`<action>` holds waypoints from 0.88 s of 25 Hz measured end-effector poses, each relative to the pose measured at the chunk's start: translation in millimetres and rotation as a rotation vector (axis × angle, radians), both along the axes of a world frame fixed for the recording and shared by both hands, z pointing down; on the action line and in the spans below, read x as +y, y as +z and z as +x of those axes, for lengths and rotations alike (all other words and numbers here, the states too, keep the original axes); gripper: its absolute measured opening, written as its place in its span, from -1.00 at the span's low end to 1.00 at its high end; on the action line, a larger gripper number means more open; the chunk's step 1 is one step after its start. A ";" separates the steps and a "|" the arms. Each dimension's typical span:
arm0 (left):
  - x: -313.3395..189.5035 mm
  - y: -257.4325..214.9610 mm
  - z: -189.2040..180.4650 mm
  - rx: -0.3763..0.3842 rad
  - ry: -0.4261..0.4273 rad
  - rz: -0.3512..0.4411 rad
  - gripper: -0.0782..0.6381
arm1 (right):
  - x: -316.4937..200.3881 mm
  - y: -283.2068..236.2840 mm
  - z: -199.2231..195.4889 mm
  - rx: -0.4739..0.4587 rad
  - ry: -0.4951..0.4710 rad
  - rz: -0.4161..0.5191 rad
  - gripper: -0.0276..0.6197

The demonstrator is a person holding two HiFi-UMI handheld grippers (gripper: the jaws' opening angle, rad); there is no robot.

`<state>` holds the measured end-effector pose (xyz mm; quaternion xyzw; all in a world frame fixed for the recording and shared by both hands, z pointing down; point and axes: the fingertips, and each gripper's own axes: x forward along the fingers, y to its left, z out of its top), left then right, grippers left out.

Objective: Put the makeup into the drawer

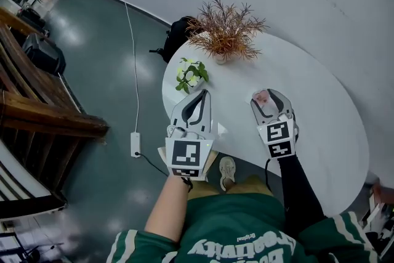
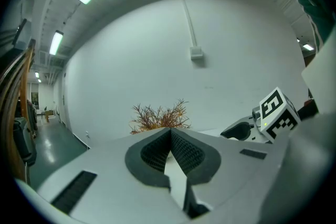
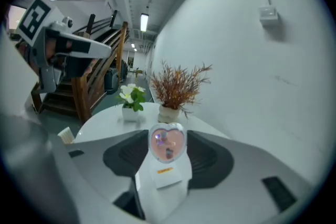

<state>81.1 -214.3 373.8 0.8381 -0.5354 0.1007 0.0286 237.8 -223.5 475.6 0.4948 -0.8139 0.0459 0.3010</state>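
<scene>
While my right gripper hangs over the white worktop, its fingers clamp the makeup, a white case with a pink heart window, upright between the pads. My left gripper, at nine o'clock from it, is empty, fingers pressed together. A dried plant stands at eleven o'clock. The case looks light, stiff and glossy, probably slippery; I judge the flat white body the safer hold, not the heart top. No drawer shows.
</scene>
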 end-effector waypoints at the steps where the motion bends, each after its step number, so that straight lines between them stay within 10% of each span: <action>1: 0.1 -4.0 0.3 -0.001 -0.002 0.010 -0.78 | 0.0 -12.0 1.3 -0.011 0.005 0.027 -0.19; 22: 24.2 -72.4 16.9 0.013 -0.013 0.145 -0.78 | 32.4 -156.5 39.4 -0.133 0.065 0.361 -0.18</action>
